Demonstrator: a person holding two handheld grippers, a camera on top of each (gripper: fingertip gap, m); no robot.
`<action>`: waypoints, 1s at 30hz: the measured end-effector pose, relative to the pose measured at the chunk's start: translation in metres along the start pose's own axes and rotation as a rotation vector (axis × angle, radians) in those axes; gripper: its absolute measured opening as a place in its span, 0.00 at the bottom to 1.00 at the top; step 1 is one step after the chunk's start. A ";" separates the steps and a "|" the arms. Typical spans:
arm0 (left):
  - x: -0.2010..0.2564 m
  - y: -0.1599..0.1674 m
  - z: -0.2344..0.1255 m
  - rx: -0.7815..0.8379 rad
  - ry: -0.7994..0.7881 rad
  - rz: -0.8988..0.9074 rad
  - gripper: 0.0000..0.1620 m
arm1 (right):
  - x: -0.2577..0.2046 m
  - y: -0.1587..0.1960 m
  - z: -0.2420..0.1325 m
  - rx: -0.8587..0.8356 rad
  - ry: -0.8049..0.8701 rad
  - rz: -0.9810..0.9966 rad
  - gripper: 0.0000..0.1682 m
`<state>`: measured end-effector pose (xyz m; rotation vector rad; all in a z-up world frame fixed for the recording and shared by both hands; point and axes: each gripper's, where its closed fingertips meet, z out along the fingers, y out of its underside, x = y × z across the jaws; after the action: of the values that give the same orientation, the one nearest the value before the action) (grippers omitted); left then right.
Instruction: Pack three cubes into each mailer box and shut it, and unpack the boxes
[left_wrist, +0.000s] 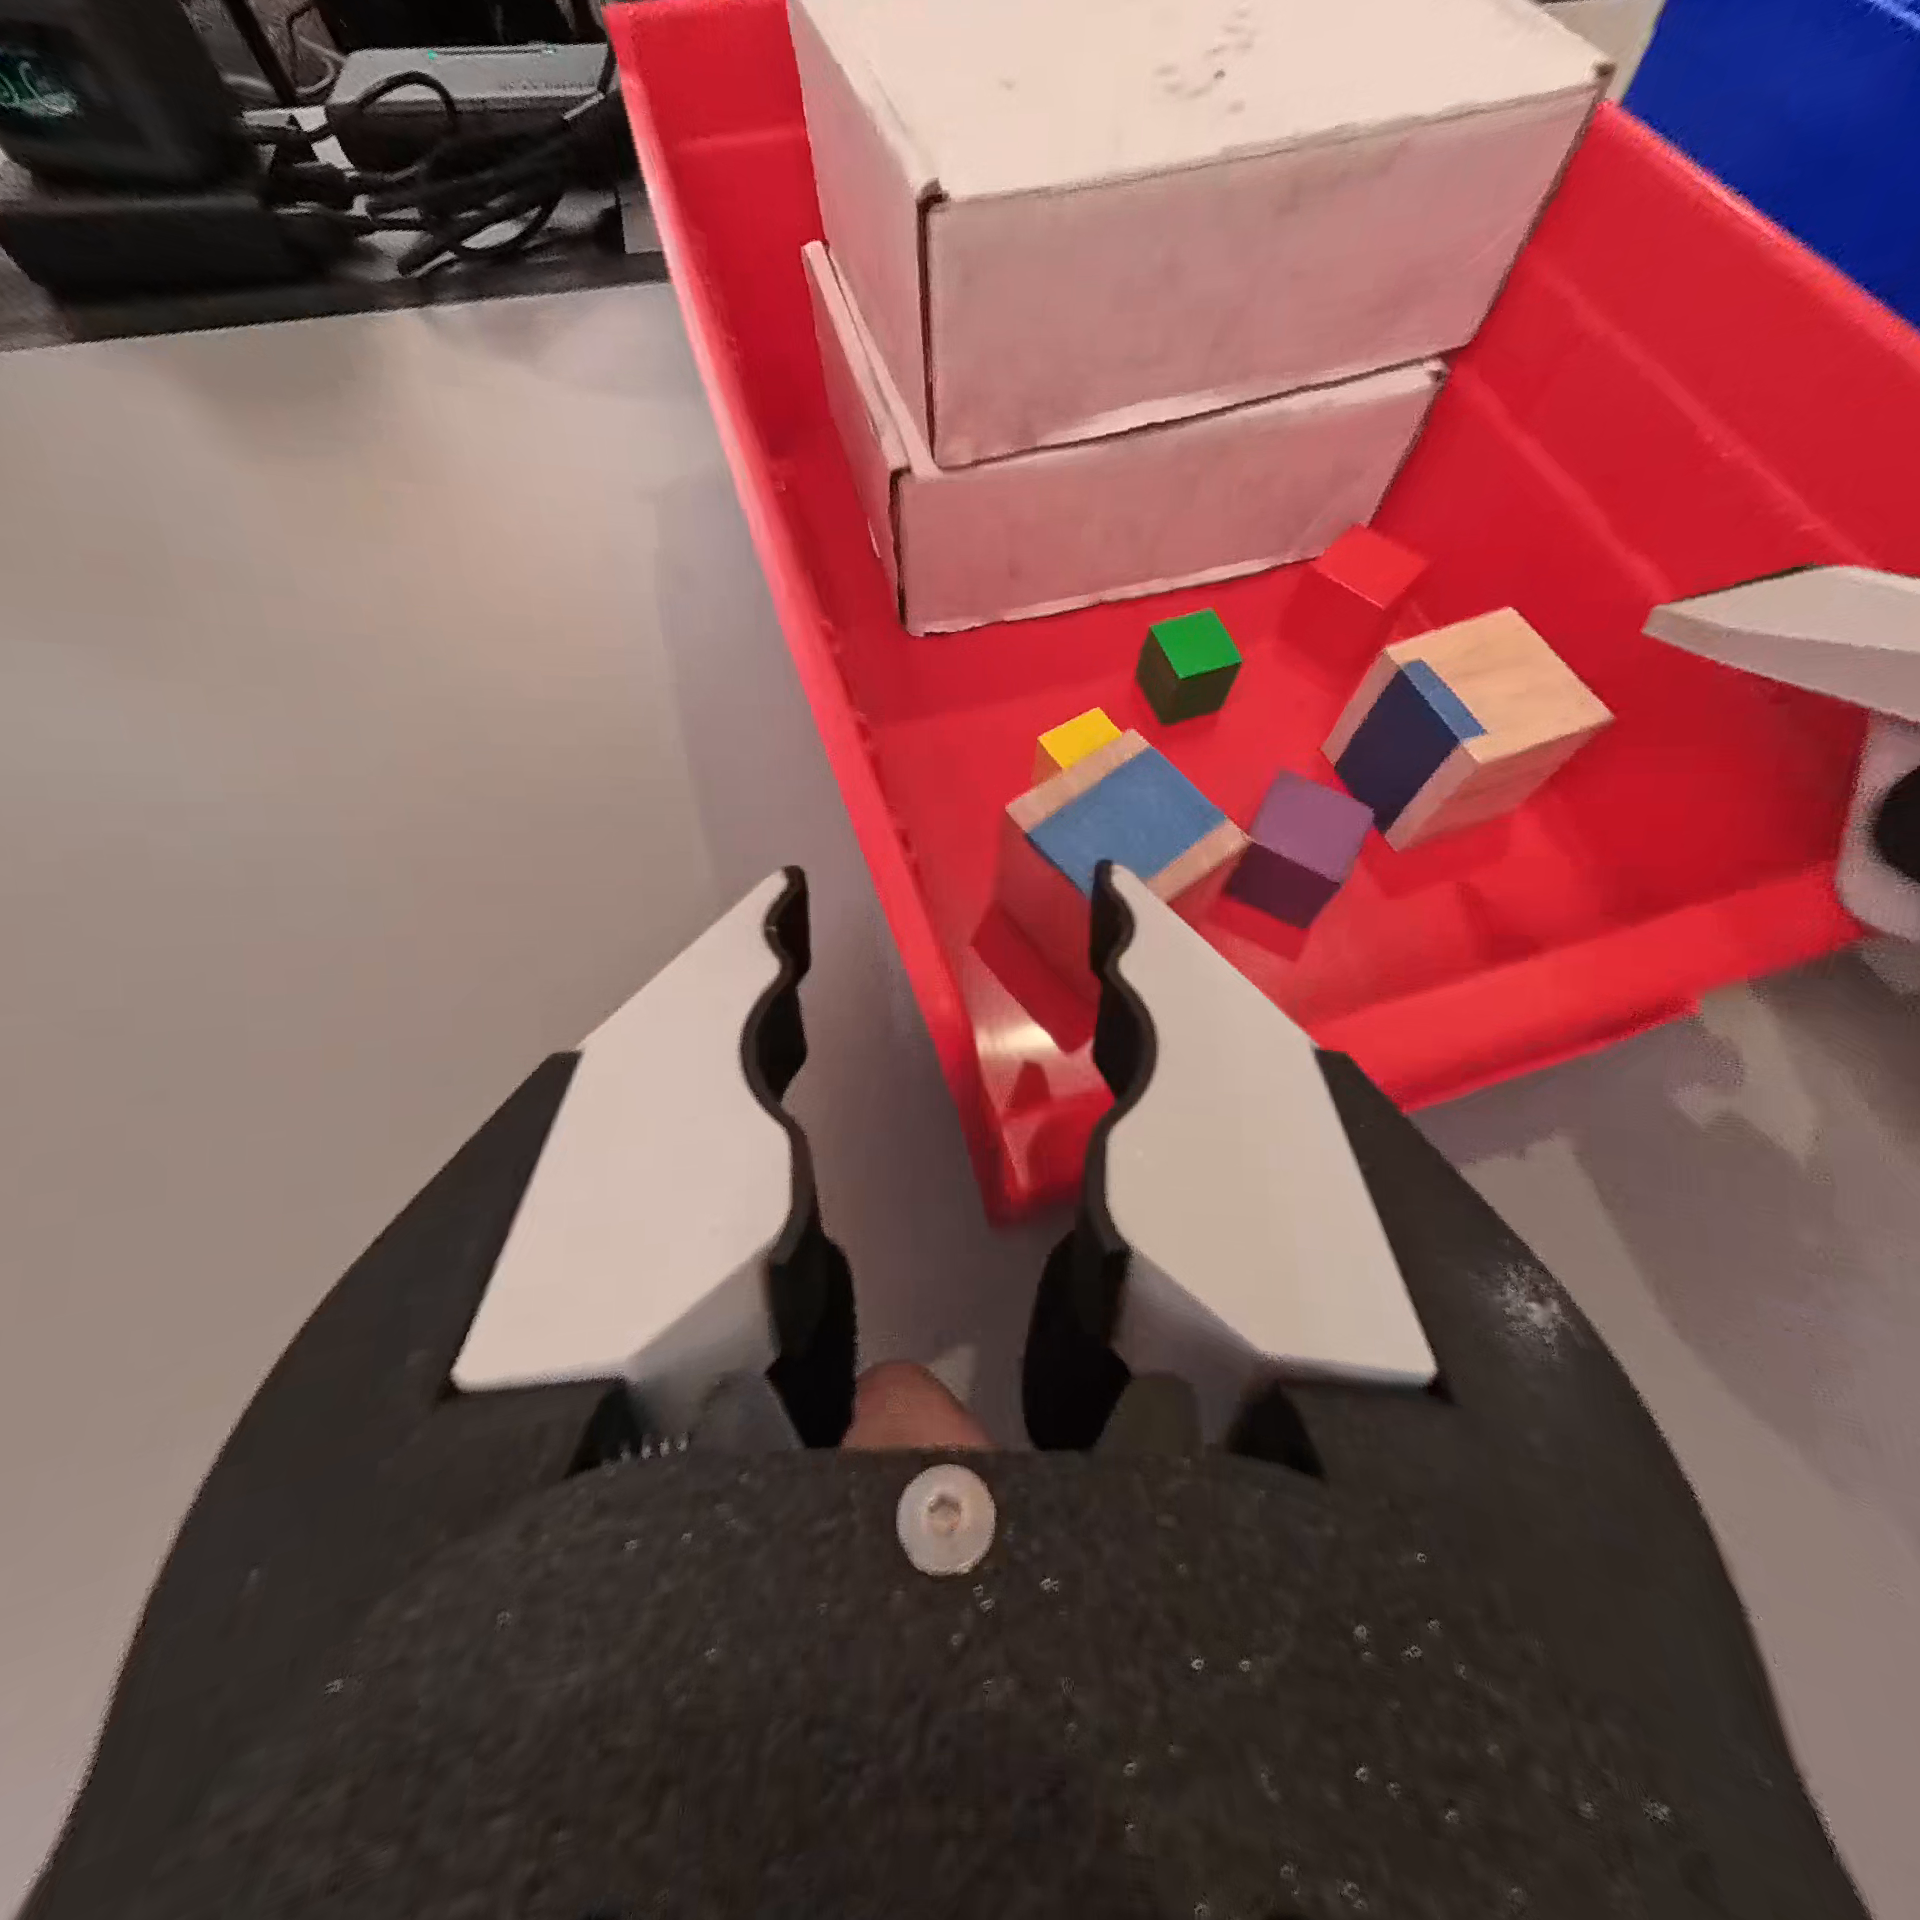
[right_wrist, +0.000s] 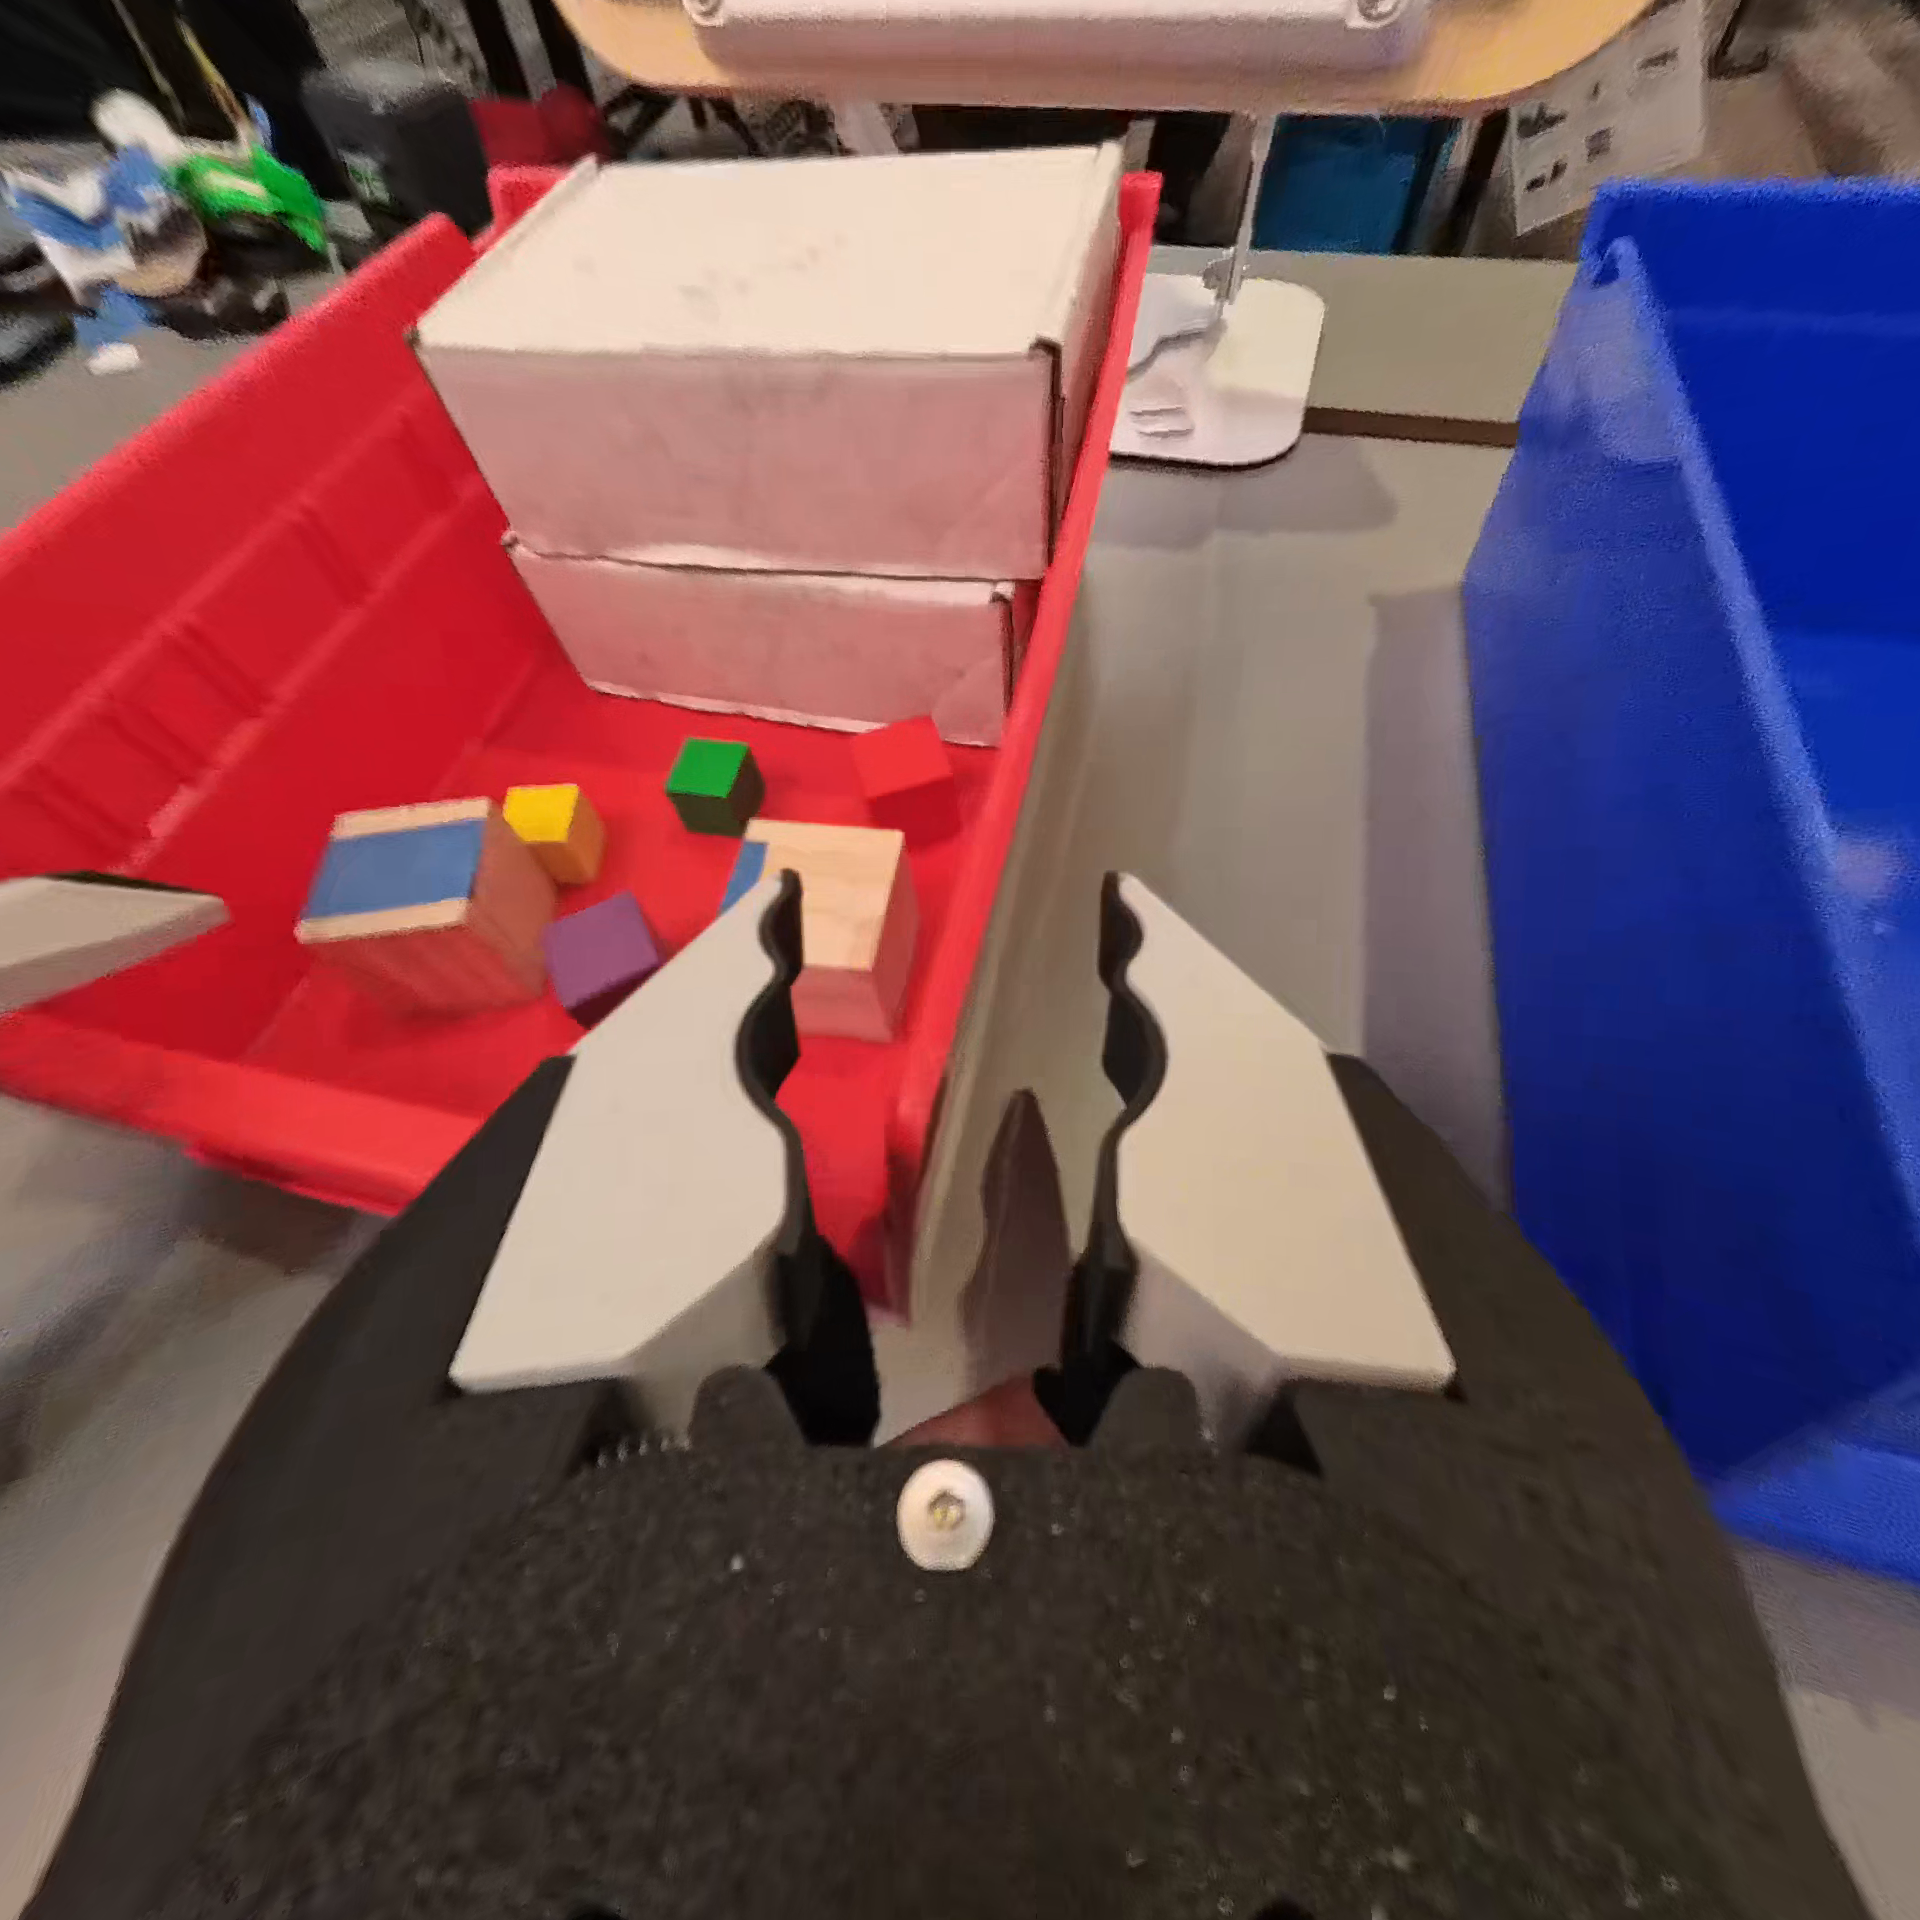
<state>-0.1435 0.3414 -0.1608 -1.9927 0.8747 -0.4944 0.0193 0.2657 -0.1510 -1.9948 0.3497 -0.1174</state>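
Grey table (left_wrist: 312, 675) under both claws | left claw (left_wrist: 945, 894) wide open, empty | right claw (right_wrist: 951, 899) wide open, empty | six blocks (right_wrist: 603, 940) loose in red bin (left_wrist: 1558, 997) | two white boxes (right_wrist: 769, 416) stacked behind, shut | packing looked not yet started | blue bin (right_wrist: 1714, 831) beside

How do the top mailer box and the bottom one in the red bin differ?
The top box is taller; the bottom box is flatter. The top box rests on the bottom box, which sits on the floor of the red bin. In the left wrist view the top box sits turned on the bottom box, so their edges do not line up. Both are white cardboard and shut.
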 end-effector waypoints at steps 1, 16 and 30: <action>0.000 -0.002 0.006 -0.004 0.006 0.009 0.30 | 0.000 -0.001 0.004 -0.005 0.003 0.024 0.29; -0.138 -0.020 -0.031 0.016 -0.148 -0.009 0.01 | -0.107 -0.036 0.022 0.009 0.134 0.052 0.03; -0.245 0.015 -0.044 -0.010 -0.126 -0.098 0.08 | -0.221 -0.016 0.067 -0.040 0.048 0.020 0.07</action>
<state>-0.3420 0.4924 -0.1519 -2.0591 0.7057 -0.4156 -0.1719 0.3956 -0.1495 -2.0296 0.4061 -0.1468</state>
